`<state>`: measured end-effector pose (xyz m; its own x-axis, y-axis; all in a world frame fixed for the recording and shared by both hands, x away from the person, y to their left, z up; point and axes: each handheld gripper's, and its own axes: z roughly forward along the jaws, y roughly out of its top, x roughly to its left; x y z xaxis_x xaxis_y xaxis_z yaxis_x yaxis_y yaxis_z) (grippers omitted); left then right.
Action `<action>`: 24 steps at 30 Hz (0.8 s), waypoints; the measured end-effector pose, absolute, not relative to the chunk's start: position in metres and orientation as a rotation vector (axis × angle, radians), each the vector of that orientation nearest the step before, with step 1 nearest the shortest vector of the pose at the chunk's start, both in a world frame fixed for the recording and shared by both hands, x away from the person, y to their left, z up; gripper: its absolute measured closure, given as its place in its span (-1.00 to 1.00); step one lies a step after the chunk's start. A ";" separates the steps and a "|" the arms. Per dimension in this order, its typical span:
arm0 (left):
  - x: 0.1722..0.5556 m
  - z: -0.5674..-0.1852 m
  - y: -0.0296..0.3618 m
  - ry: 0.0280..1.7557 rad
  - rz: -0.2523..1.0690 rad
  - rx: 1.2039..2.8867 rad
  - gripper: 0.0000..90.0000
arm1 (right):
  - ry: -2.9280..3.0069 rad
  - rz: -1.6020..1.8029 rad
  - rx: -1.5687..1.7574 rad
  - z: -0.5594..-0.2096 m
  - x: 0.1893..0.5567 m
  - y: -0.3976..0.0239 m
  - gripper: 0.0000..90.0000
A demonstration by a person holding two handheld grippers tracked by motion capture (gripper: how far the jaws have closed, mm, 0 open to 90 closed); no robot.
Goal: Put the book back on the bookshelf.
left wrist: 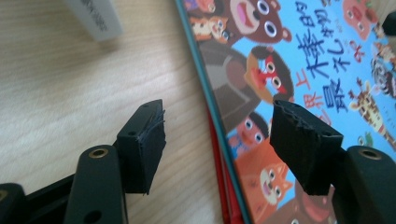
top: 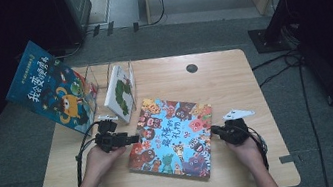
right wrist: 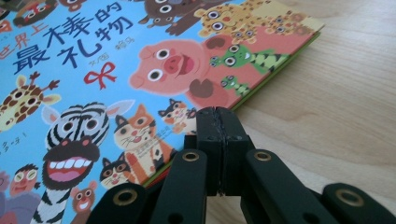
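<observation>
A colourful picture book (top: 173, 135) with cartoon animals on a blue cover lies flat at the middle of the wooden table (top: 226, 81). My left gripper (top: 134, 139) is at the book's left edge. In the left gripper view the gripper (left wrist: 219, 121) stands open, one jaw over the bare wood and the other over the book (left wrist: 289, 60), with the book's edge running between them untouched. My right gripper (top: 213, 129) is at the book's right edge. In the right gripper view the gripper (right wrist: 217, 116) is shut with nothing between its jaws, its tip at the rim of the cover (right wrist: 116, 70).
A clear book rack (top: 101, 76) stands at the table's back left. A white book (top: 121, 93) with a green figure stands in it, and a large blue book (top: 50, 89) leans off its left side. The white book's corner (left wrist: 93, 18) lies ahead of the left gripper.
</observation>
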<state>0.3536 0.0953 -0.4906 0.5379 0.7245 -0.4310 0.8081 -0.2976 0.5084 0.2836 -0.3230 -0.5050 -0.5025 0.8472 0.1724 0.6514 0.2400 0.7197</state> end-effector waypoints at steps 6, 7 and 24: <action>0.357 -0.492 0.087 1.191 -0.141 2.117 -0.31 | 2.265 1.118 1.391 -0.505 0.280 -0.320 0.98; 0.357 -0.493 0.087 1.191 -0.156 2.113 -0.31 | 2.265 1.116 1.388 -0.505 0.280 -0.320 0.98; 0.360 -0.496 0.085 1.209 -0.232 2.123 -0.21 | 2.274 1.122 1.358 -0.506 0.284 -0.311 1.00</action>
